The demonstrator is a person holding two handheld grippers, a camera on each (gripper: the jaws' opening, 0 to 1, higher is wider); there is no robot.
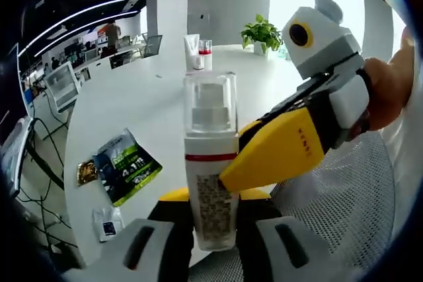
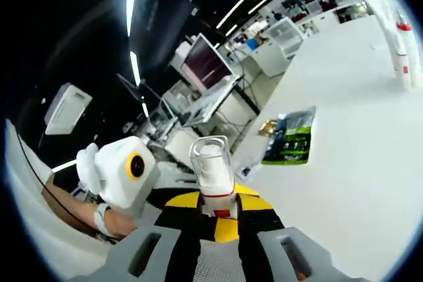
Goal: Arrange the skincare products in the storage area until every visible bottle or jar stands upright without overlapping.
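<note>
A white pump bottle (image 1: 211, 163) with a clear cap and a red band is held upright over the edge of the white table (image 1: 139, 97). My left gripper (image 1: 213, 206) is shut on its lower body. My right gripper (image 1: 232, 166) comes in from the right, its yellow fingers closed on the bottle near the red band. In the right gripper view the same bottle (image 2: 213, 170) rises between my right gripper's (image 2: 218, 208) yellow tips, and the left gripper (image 2: 142, 186) sits at the lower left. Two more products, a white tube (image 1: 192, 49) and a red-capped bottle (image 1: 206, 54), stand upright at the table's far side.
A green sachet (image 1: 127, 166), a small gold packet (image 1: 86, 172) and a small white packet (image 1: 107, 222) lie near the table's left edge. A potted plant (image 1: 262, 33) stands at the back. A grey mesh chair (image 1: 350, 189) is below on the right. Desks with monitors (image 2: 205, 64) stand beyond the table.
</note>
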